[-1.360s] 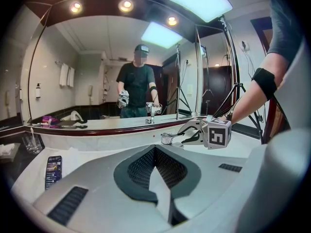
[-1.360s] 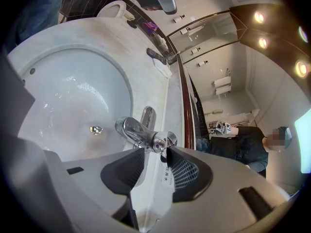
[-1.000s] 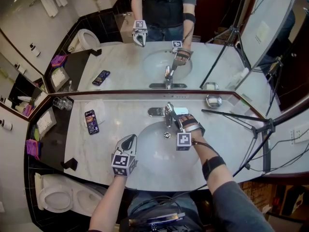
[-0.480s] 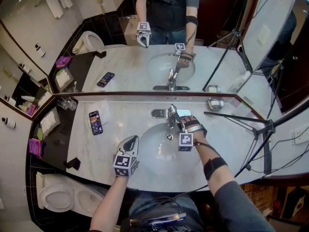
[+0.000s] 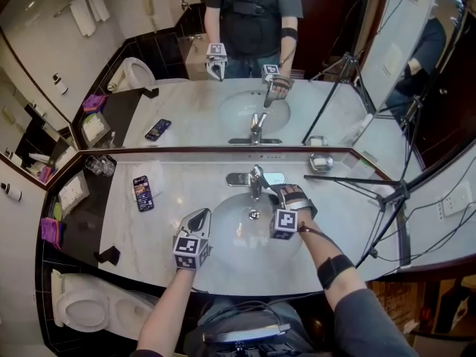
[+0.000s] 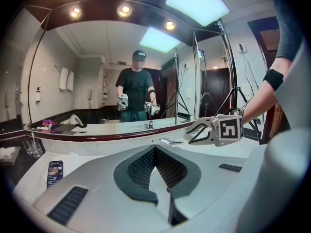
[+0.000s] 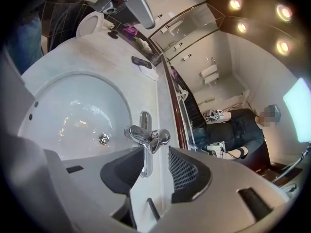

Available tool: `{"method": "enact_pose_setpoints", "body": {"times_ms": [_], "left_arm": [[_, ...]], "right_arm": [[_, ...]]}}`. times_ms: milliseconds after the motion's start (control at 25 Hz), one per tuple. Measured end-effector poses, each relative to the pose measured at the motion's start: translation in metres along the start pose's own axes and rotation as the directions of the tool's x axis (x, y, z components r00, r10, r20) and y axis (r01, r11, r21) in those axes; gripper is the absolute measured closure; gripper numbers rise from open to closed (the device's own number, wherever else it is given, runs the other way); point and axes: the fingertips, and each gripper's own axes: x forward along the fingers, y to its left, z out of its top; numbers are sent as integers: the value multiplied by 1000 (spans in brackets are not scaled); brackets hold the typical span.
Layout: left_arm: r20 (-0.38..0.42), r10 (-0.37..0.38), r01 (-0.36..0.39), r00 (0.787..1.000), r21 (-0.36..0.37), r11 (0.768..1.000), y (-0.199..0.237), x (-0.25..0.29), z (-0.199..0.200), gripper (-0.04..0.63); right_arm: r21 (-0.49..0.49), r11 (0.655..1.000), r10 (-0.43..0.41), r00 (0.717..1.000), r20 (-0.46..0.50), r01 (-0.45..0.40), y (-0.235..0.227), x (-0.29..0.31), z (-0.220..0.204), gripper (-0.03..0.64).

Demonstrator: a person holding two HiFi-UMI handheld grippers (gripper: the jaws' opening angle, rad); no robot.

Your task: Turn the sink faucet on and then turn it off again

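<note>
My right gripper is open, its jaws apart with nothing pressed between them. The faucet stands just ahead of the gap, its lever end turned back toward me, close to the pads, though I see neither pad touching it. The faucet sits at the back rim of the sink, on the counter just below the mirror, and the drain shows past it in the bowl. My left gripper is closed, tips together and empty. It hovers over the counter at the sink's left rim, well apart from the faucet, and faces the mirror. A phone lies flat on the counter to the left of the sink, and a soap dish sits at the back right.
</note>
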Motion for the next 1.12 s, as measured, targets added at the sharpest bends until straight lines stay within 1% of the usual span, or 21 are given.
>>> {"method": "enact_pose_setpoints", "body": {"times_ms": [80,160,240,280,320,360,400,440,520,600,680,720,760,800,960,1120], "left_arm": [[4,-7,7,1000,2,1000,-3,0,2,595],[9,-13,13,1000,6,1000,-5,1,4,595],[13,-20,19,1000,8,1000,-8,2,7,595],[14,-23,23,1000,9,1000,-9,3,8,595],[17,-27,27,999,10,1000,-10,3,10,595],[19,-31,30,999,11,999,-11,4,11,595],[23,-32,32,999,12,999,-12,3,13,595],[27,-33,32,999,12,999,-12,3,15,595],[37,-33,33,999,14,999,-13,4,19,595],[40,-34,33,999,14,999,-15,4,21,595],[40,-38,38,998,11,999,-18,3,21,595],[40,-42,42,998,9,999,-20,2,21,595],[43,-45,45,998,8,999,-20,2,21,595],[47,-45,45,998,9,999,-20,2,23,595],[63,-33,32,997,22,999,-17,0,33,595],[57,-38,38,998,9,999,-16,-3,29,595]], "right_arm": [[92,995,-34,999,10,33,-10,-15,-1,462],[206,976,-71,997,17,66,-21,-32,-3,506],[308,946,-110,994,18,100,-29,-47,-8,549],[355,928,-129,991,17,115,-32,-54,-11,582],[406,905,-143,990,16,124,-35,-61,-14,595],[462,877,-153,988,14,129,-36,-67,-18,595],[523,842,-159,987,11,130,-36,-74,-22,597],[586,800,-164,986,8,129,-37,-80,-26,597],[701,704,-169,986,3,118,-40,-92,-34,597],[785,611,-167,986,4,100,-40,-102,-42,597],[843,531,-164,987,0,88,-40,-111,-48,597],[862,500,-162,987,-3,85,-40,-115,-51,597],[875,477,-161,987,-7,84,-41,-118,-54,597],[882,464,-162,987,-10,85,-41,-120,-57,597],[895,436,-169,985,-17,91,-47,-125,-65,597],[921,381,-173,985,-19,85,-48,-128,-72,597]]}}
